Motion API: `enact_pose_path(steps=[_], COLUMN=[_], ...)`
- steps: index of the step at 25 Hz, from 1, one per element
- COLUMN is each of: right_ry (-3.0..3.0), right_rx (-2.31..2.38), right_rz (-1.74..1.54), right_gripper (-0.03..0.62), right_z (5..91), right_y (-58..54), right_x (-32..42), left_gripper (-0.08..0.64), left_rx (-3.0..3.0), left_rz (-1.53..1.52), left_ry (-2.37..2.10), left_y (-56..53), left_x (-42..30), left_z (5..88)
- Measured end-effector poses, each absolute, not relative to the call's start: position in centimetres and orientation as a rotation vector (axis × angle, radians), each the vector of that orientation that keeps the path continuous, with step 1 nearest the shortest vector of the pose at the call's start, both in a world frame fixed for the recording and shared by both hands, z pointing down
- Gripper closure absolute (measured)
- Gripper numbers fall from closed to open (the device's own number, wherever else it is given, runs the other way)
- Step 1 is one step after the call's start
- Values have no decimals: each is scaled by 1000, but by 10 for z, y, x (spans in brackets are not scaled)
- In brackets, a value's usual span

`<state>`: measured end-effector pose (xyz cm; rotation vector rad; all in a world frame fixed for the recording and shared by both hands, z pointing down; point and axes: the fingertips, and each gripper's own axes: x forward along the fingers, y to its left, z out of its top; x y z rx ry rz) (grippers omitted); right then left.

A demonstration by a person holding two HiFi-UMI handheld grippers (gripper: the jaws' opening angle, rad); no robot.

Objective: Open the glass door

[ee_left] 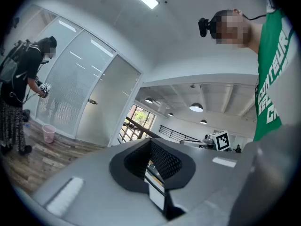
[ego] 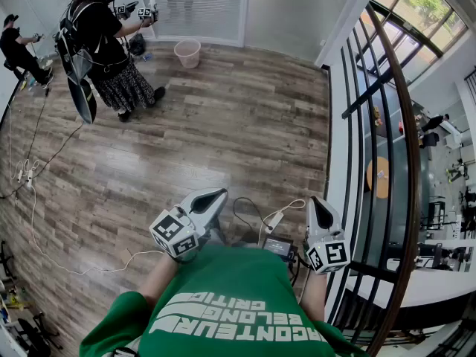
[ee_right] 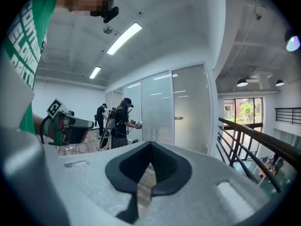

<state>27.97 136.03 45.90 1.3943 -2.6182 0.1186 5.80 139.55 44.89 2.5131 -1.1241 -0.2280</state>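
Note:
The frosted glass door (ee_right: 189, 121) stands far across the room, its small handle (ee_right: 178, 118) on its left edge. The left gripper view shows the door (ee_left: 104, 108) beside a blind-covered glass wall, and it is at the top of the head view (ego: 286, 10). I hold both grippers close to my chest, far from the door. My left gripper (ego: 212, 197) (ee_left: 151, 142) has its jaws together with nothing between them. My right gripper (ego: 321, 208) (ee_right: 150, 145) is likewise shut and empty, pointing slightly down.
A person in black (ego: 104, 47) with grippers stands near the glass wall, and another person (ego: 18, 47) is at the far left. A pink bin (ego: 187, 53) sits by the wall. A dark railing (ego: 372, 162) runs along my right. Cables (ego: 44, 233) trail over the wood floor.

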Motion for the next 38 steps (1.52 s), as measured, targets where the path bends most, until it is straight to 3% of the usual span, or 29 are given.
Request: enact_pose_path(steps=[26, 38], right_ry=[-2468, -2371], right_rx=[1580, 1727], right_rz=[77, 189], right_gripper=[598, 598], right_z=[451, 453], right_y=[1367, 1361], right_x=[242, 264], left_gripper=[543, 543], left_rx=[2534, 2522], left_rz=[-265, -243], left_ry=[-1003, -929], left_y=[1377, 1340], left_x=[-8, -12], left_z=[445, 455])
